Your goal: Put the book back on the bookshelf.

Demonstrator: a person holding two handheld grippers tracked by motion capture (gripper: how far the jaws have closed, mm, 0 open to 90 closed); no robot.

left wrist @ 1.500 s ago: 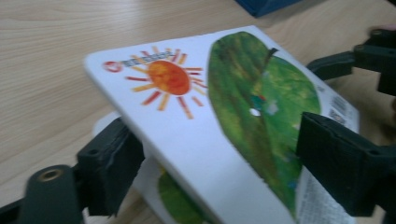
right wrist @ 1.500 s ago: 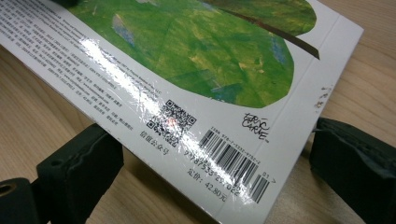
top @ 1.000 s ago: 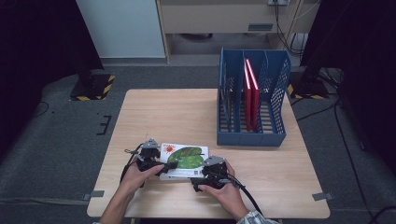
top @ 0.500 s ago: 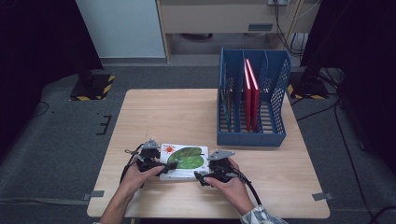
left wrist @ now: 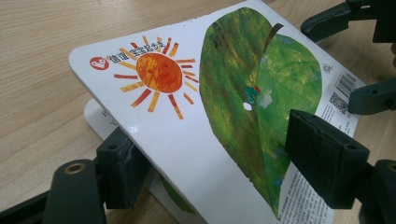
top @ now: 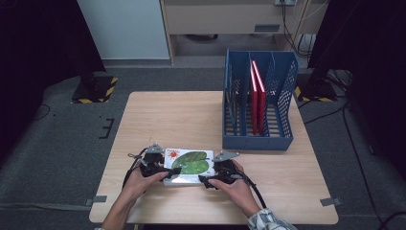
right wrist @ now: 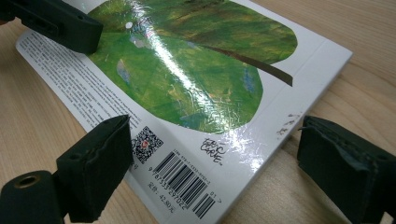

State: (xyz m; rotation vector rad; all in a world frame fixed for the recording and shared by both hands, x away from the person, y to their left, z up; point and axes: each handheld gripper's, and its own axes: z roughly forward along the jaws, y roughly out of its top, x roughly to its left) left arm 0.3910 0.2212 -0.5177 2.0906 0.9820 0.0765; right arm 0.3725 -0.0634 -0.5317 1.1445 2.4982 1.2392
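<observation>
You work a picture book (top: 189, 163) at the near edge of the wooden table (top: 191, 115), a gripper in each hand. Your left gripper (top: 160, 170) pinches the book's left side: one jaw sits on the green leaf of the cover, the other under the lifted white edge beside the orange sun, so that side tilts up off the wood. Your right gripper (top: 207, 180) stands open at the barcode corner, one jaw over the cover's edge, the other on the table just clear of the spine; whether either pad touches is hard to tell. A blue file rack (top: 258, 108) holding red books (top: 257, 96) stands well apart, far right.
</observation>
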